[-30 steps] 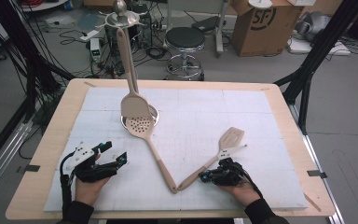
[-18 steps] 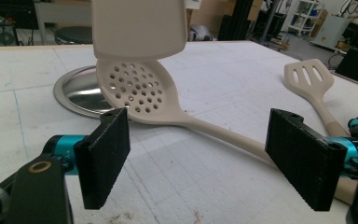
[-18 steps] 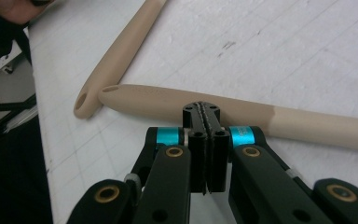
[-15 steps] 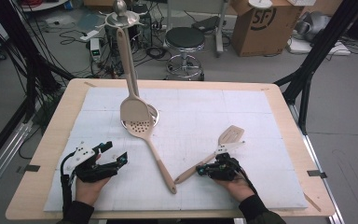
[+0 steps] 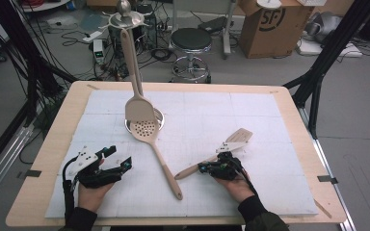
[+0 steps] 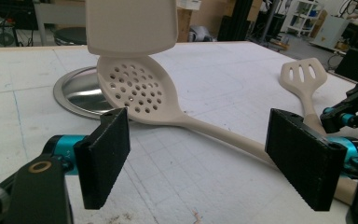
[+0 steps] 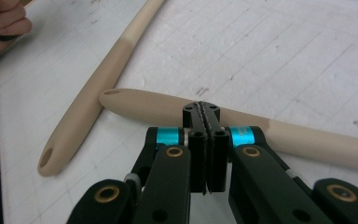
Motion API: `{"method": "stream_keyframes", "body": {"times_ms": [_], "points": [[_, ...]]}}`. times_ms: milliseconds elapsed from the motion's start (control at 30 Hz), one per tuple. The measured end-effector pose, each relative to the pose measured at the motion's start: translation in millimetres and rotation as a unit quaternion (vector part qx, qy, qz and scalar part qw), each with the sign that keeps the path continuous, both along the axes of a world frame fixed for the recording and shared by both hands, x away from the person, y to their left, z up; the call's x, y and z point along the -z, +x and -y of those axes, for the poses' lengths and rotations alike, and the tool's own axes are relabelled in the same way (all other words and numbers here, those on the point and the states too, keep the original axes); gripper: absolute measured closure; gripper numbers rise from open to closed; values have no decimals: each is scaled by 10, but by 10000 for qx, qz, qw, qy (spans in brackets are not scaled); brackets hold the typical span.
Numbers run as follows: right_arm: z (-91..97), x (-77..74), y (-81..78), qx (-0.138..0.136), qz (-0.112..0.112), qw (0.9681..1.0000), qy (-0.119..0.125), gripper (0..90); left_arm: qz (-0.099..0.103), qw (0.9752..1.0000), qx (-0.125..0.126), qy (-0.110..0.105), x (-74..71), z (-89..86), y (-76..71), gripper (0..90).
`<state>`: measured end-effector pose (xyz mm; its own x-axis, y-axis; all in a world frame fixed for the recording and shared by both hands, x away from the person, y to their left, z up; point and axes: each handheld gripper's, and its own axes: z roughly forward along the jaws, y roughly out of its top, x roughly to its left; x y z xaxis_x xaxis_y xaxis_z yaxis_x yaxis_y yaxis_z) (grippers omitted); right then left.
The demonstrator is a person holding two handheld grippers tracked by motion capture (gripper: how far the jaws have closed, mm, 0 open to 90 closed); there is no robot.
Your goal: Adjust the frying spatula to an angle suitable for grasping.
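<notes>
Shut right gripper (image 7: 205, 122) touches the spatula (image 7: 279, 133).
Pushed, it could bump the spoon (image 7: 93, 91). Left gripper (image 6: 209, 161) gapes, empty.

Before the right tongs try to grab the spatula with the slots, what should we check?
1. Right tongs open for grabbing: not ok, shut tight.
2. Slotted spatula handle between the jaws: not ok, it lies across, just past the tips.
3. Spatula lying flat on the white mat: ok.
4. Spatula handle clear of the holey spoon handle: cannot tell, the ends sit very close.
5. Left tongs out of the way: ok, open, holding nothing.
</notes>
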<state>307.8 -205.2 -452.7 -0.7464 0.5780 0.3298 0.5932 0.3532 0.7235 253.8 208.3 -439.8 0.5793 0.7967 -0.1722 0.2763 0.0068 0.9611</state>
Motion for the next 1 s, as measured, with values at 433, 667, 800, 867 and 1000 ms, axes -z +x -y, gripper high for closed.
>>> {"method": "stream_keyframes", "body": {"times_ms": [433,667,800,867,1000], "points": [[-95,23,147,233,-142,9995,131,898,0,10000,20,-9,-1,4,-2,226],[-176,25,237,380,-127,9991,152,898,-2,10000,22,-16,0,5,-1,227],[-230,21,279,479,-105,9987,127,898,0,10000,21,-8,0,4,-2,227],[-248,24,298,524,-103,9985,146,898,-4,10000,21,-14,2,3,1,227],[-288,26,339,630,-70,9979,125,898,-13,10000,36,-17,4,5,3,227]]}}
